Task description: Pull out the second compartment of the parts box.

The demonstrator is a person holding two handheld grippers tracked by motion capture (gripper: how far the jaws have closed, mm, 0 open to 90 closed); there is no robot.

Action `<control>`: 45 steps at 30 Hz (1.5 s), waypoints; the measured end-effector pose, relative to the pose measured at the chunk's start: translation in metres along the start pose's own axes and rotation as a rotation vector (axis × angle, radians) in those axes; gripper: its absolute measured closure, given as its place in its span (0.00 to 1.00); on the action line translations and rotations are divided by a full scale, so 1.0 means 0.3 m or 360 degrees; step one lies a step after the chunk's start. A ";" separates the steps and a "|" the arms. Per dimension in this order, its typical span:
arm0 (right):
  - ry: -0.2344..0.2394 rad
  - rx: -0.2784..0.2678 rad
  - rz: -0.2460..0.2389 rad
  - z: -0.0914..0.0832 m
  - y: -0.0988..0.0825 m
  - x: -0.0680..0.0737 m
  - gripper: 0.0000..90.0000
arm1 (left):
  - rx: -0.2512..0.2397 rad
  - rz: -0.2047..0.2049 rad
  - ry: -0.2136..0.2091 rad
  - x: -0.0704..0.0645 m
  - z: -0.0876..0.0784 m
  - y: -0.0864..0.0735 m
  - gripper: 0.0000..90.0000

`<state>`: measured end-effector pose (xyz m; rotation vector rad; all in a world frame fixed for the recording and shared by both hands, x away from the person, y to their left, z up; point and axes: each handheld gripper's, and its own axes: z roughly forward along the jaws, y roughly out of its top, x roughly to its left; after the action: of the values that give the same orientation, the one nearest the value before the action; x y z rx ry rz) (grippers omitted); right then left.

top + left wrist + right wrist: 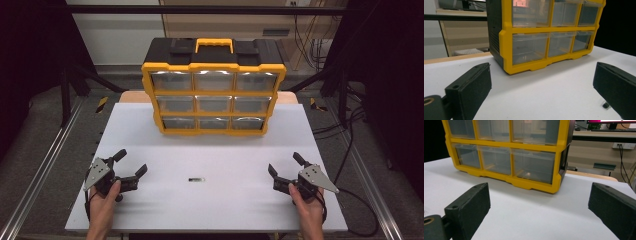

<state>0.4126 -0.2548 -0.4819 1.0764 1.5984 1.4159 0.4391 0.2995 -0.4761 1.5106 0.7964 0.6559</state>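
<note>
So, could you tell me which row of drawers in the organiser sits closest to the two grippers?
The bottom row of drawers, just above the white table; the other two rows sit higher and farther back.

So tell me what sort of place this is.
Probably a lab recording bench: a white tabletop framed by black metal rails, bearing a yellow-and-black plastic drawer cabinet, with cables trailing behind and a monitor on a desk.

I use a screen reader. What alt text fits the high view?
A yellow drawer cabinet stands at the far side of a white table; both hands hold an open tool, left and right, flanking a small dark item.
</note>
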 end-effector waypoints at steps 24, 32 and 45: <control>-0.0142 0.0258 -0.0024 0.237 0.211 0.008 0.07 | -0.0011 -0.0045 0.0041 0.000 -0.015 -0.003 0.02; -0.0233 0.0270 0.0019 0.311 0.324 0.014 0.07 | -0.0004 -0.0046 0.0040 -0.003 -0.010 -0.003 0.02; -0.0375 0.0244 -0.0154 0.346 0.494 0.048 0.08 | -0.0013 -0.0071 0.0055 0.006 -0.014 -0.005 0.02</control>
<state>0.5198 -0.1960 -0.3476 1.1899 1.5823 1.0743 0.4367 0.3036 -0.4774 1.4733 0.8501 0.6529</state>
